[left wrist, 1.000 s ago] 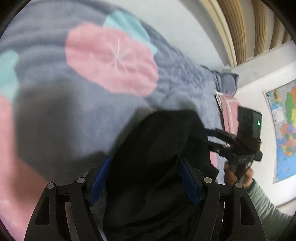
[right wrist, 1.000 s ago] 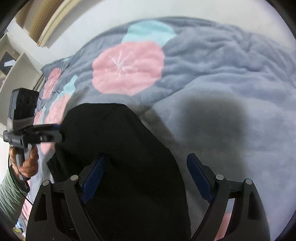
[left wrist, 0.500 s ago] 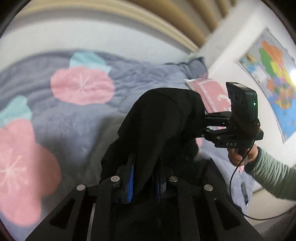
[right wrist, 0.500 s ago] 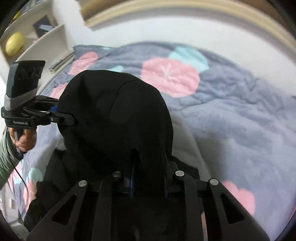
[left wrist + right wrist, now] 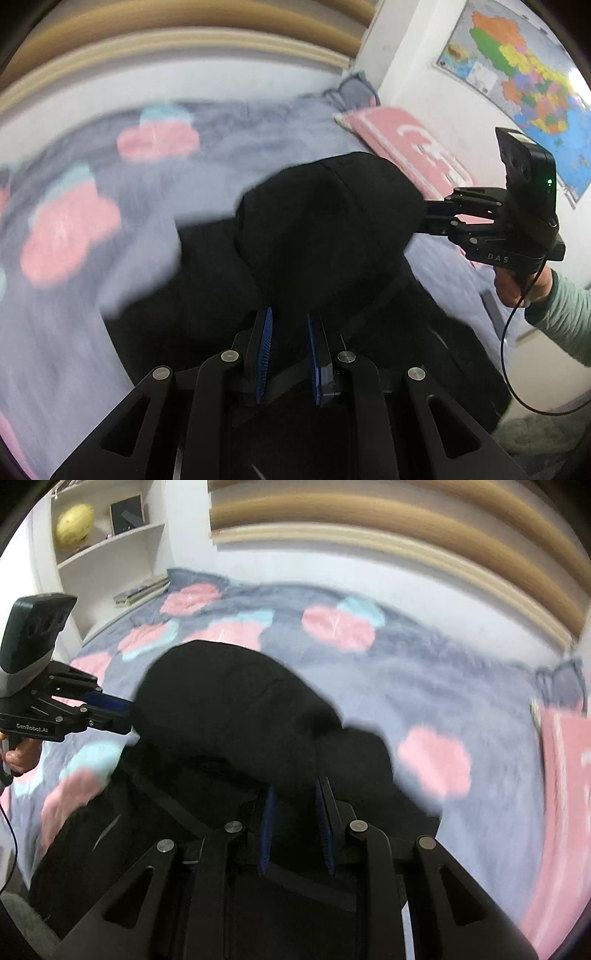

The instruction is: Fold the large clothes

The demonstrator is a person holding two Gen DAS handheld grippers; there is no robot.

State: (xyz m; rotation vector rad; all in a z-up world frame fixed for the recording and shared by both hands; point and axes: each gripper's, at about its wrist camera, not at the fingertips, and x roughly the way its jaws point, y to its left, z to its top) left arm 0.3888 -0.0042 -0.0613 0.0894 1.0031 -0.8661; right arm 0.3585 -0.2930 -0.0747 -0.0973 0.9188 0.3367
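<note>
A large black garment (image 5: 325,229) hangs lifted above the bed, stretched between my two grippers; it also shows in the right wrist view (image 5: 229,705). My left gripper (image 5: 289,325) is shut on one edge of the black cloth. My right gripper (image 5: 295,797) is shut on the other edge. In the left wrist view the right gripper (image 5: 432,216) pinches the cloth from the right. In the right wrist view the left gripper (image 5: 125,710) pinches it from the left. The lower part of the garment drapes down, partly hidden behind the gripper bodies.
A grey blanket with pink and teal circles (image 5: 424,686) covers the bed below. A pink pillow (image 5: 410,147) lies at the bed's right end. A map (image 5: 524,77) hangs on the wall. White shelves (image 5: 103,542) stand at the left.
Both grippers closed on the black garment and lifted it off the blanket. The views tilted up, so the bed now lies farther below.
</note>
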